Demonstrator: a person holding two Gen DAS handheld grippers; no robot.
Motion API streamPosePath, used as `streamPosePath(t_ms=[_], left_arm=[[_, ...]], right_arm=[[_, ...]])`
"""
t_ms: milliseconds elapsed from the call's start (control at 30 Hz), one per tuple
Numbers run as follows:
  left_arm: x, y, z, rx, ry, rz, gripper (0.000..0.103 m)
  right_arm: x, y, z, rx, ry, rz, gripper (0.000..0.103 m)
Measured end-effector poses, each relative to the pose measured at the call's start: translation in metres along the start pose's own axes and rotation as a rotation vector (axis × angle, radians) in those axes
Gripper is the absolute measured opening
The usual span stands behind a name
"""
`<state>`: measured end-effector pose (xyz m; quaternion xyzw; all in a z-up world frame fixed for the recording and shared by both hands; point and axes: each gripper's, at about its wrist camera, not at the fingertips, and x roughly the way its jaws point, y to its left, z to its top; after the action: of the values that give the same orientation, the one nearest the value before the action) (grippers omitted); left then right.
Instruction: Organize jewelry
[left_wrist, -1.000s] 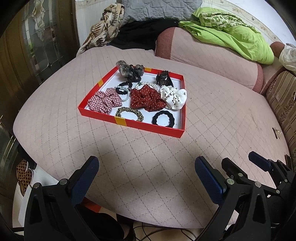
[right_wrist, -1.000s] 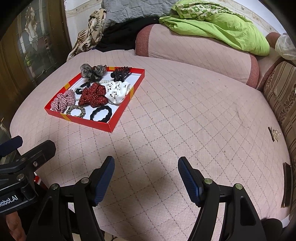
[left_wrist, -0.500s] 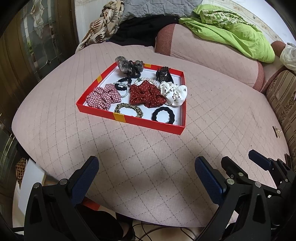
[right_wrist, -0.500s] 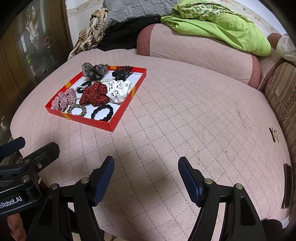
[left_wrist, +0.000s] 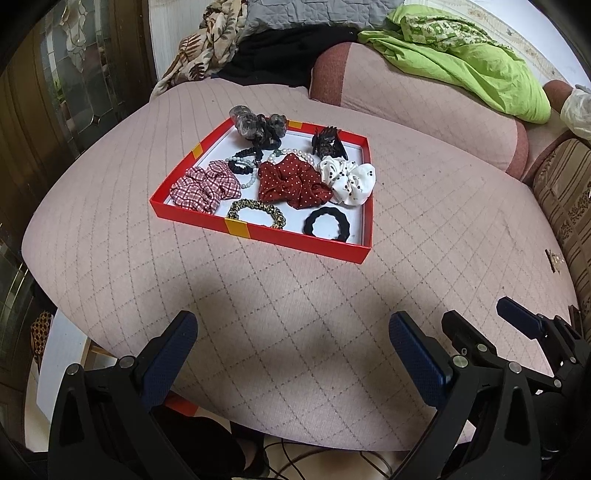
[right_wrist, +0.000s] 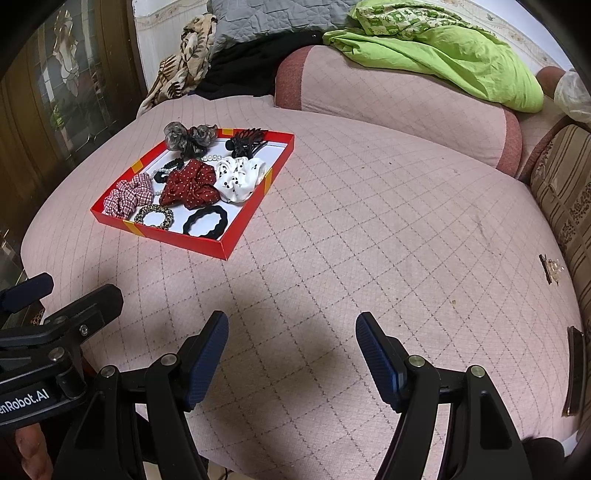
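Note:
A shallow red tray (left_wrist: 295, 238) (right_wrist: 258, 195) lies on the pink quilted bed. Inside it are a plaid scrunchie (left_wrist: 205, 186), a red dotted scrunchie (left_wrist: 291, 182) (right_wrist: 192, 184), a white printed scrunchie (left_wrist: 349, 179) (right_wrist: 238, 177), a leopard hair tie (left_wrist: 256, 214), a black hair tie (left_wrist: 327, 223) (right_wrist: 205, 221), a pearl bracelet (left_wrist: 251, 177), a black claw clip (left_wrist: 327, 144) and a grey flower tie (left_wrist: 256, 123). My left gripper (left_wrist: 291, 350) stands open near the bed's front edge, well short of the tray. My right gripper (right_wrist: 291, 349) is open too, beside it on the right, nothing between its fingers.
A pink bolster (right_wrist: 399, 99) with a green cloth (right_wrist: 450, 55) lies behind the tray, next to piled fabrics (left_wrist: 258, 40). A striped cushion (right_wrist: 569, 206) borders the right side. Small dark items (right_wrist: 550, 271) and a flat dark object (right_wrist: 574, 369) lie at the right bed edge.
In the left wrist view the tray has shifted slightly in the picture as the camera tilted a little. Both grippers stay open and in place.

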<state>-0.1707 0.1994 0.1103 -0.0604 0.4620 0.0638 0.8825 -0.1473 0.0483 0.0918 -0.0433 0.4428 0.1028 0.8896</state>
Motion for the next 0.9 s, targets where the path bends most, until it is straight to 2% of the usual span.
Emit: streamPosePath(t_ms=[900], left_arm=[[0.012, -0.001, -0.002, -0.002, 0.033, 0.011, 0.103]], right_arm=[[0.007, 0.0, -0.003, -0.002, 0.024, 0.017, 0.076]])
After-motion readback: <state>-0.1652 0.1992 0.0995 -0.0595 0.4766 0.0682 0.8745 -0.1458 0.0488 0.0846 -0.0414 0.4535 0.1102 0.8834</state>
